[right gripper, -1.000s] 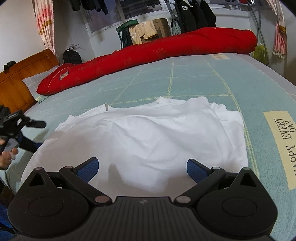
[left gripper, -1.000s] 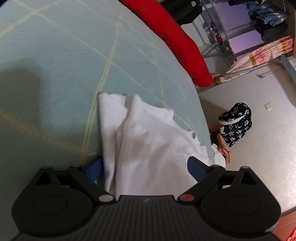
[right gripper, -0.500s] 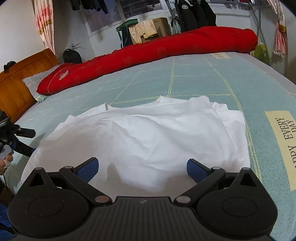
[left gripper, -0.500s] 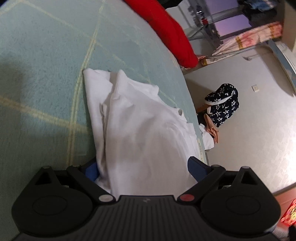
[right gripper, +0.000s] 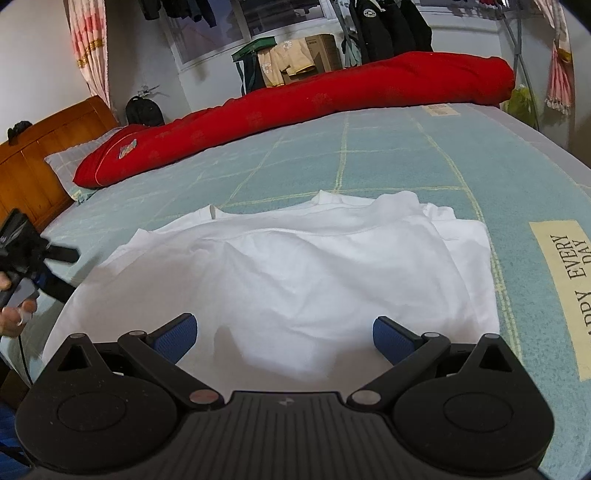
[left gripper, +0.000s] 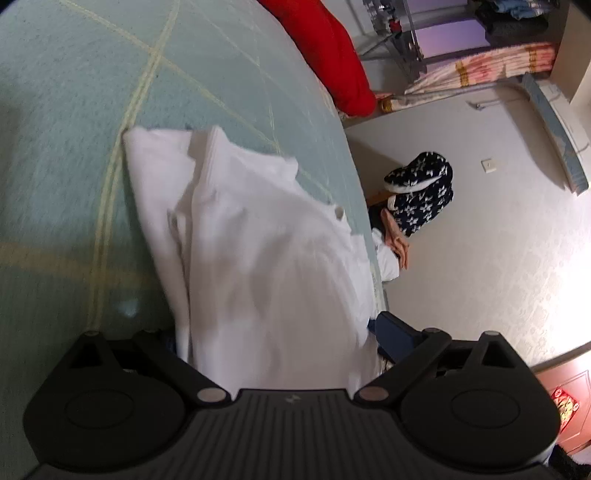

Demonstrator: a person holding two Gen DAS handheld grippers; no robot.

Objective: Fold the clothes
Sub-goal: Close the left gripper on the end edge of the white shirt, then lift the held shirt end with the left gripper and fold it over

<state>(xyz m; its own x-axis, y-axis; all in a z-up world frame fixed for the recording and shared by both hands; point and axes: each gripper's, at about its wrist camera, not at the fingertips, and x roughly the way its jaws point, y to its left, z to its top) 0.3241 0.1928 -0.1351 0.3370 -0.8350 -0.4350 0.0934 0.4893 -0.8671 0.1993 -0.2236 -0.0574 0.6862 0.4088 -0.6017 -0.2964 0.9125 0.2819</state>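
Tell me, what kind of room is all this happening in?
Most likely a home bedroom: a white garment is spread on a bed with a wooden headboard, and jackets hang by the window.

The only words that could be read stood on a pale yellow label (right gripper: 565, 295) printed on the teal bedspread (right gripper: 388, 155), off to the right of the right gripper's (right gripper: 284, 334) fingers and running sideways along the bed's edge. It read "EVERY DAY" in dark capitals, with a cut-off line beside it showing "APPY". A second pale patch (right gripper: 441, 109) lay far ahead of the fingers on the same bedspread, just before the red bolster (right gripper: 332, 107), but its print was too small to read. In the left wrist view no lettering could be read.
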